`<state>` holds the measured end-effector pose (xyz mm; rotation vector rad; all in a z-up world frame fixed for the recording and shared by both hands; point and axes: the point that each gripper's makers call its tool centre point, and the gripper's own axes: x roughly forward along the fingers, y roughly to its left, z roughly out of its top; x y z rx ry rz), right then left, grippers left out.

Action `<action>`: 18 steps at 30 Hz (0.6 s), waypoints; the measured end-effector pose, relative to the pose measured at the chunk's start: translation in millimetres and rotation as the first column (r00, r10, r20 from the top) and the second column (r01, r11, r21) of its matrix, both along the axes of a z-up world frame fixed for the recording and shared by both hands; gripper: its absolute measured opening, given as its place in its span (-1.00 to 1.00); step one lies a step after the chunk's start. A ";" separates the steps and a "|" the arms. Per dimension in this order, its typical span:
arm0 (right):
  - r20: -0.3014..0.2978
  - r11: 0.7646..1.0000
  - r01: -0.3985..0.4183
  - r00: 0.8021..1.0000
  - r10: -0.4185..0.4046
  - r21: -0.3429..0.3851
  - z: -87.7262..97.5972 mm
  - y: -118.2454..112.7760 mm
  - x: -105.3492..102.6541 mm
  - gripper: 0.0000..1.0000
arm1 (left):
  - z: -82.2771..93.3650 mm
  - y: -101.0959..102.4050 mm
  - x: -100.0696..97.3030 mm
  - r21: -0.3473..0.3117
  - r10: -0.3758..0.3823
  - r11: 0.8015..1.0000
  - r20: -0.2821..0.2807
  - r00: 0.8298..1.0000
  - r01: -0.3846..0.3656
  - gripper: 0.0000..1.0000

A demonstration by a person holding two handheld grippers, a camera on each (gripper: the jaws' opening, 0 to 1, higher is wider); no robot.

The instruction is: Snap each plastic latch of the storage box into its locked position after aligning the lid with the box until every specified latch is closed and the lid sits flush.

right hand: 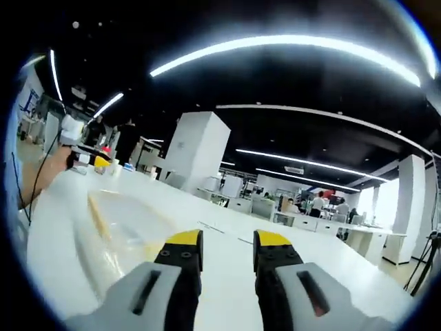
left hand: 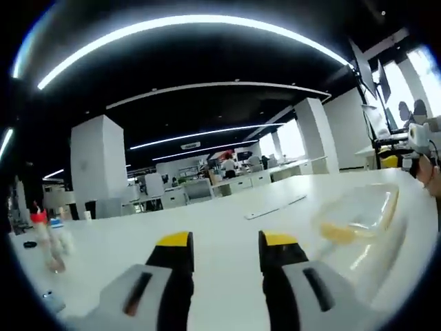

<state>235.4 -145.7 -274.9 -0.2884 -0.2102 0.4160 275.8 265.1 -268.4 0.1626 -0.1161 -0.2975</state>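
I see a wide white worktop [left hand: 227,234] in an open office. Long curved light strips [left hand: 186,27] run across a dark ceiling [right hand: 275,83]. White square pillars [left hand: 100,165] stand behind it, and bright windows [left hand: 413,76] line one side. Desks [right hand: 303,221] fill the far end.

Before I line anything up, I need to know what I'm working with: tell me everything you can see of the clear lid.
The clear lid is transparent plastic with yellowish strips along its edges. It lies flat on the white table, between the two grippers, and nothing touches it. Latches are too blurred to make out.
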 end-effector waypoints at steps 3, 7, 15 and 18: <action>0.007 1.000 0.015 1.000 -0.015 0.009 0.5 -3.5 -0.7 -0.44 | -3.6 4.4 0.8 -0.012 0.012 1.000 0.013 1.000 -0.012 -0.24; -0.004 0.999 0.040 0.999 -0.040 0.006 -2.3 -6.5 0.4 -0.44 | -8.9 13.6 -1.6 -0.003 0.038 0.999 0.021 0.999 -0.038 -0.24; 0.016 0.998 0.060 0.998 -0.059 -0.017 -0.5 -5.1 -1.4 -0.44 | -2.3 17.2 -6.8 -0.018 0.045 0.999 0.058 0.997 -0.044 -0.24; 0.012 0.998 0.063 0.998 -0.063 -0.008 -0.7 -7.3 -0.2 -0.44 | -0.7 17.3 -7.5 -0.024 0.046 0.999 0.065 0.997 -0.045 -0.24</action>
